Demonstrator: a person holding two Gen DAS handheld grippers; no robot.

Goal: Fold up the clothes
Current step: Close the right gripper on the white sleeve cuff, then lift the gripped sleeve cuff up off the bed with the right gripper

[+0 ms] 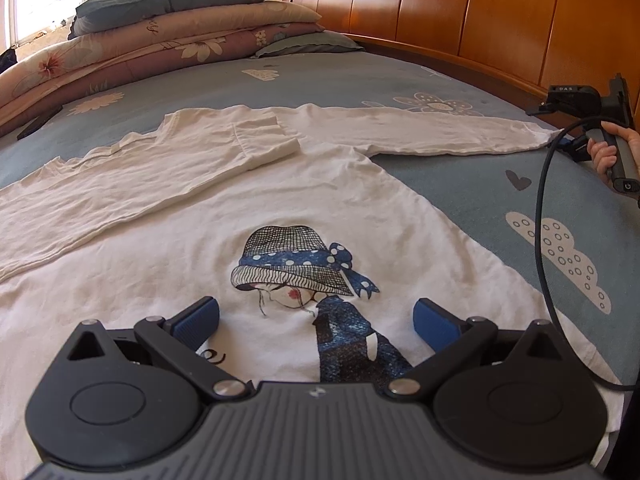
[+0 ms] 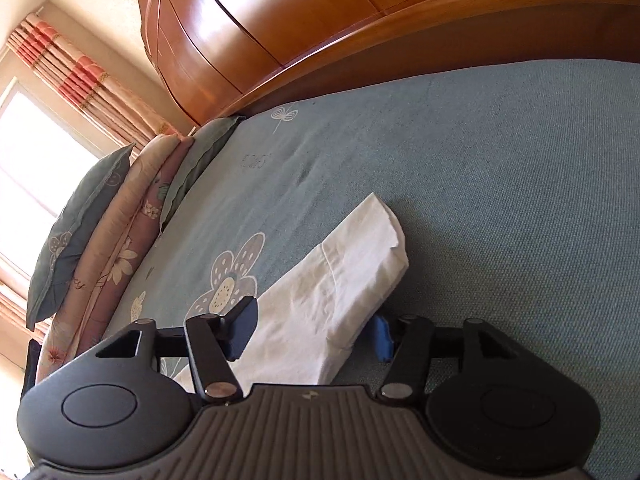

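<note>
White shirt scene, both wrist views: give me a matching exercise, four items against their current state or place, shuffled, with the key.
Items
1. left sleeve
2. right sleeve
3. left gripper
4. pillow stack

States
A. open, above the printed hat girl on the white shirt
B. stretched out flat on the bed sheet, its cuff between the pads of the right gripper
C. folded across the shirt body
D. piled at the far end of the bed, by the window

Pairs: 1-C, 2-B, 3-A, 4-D
</note>
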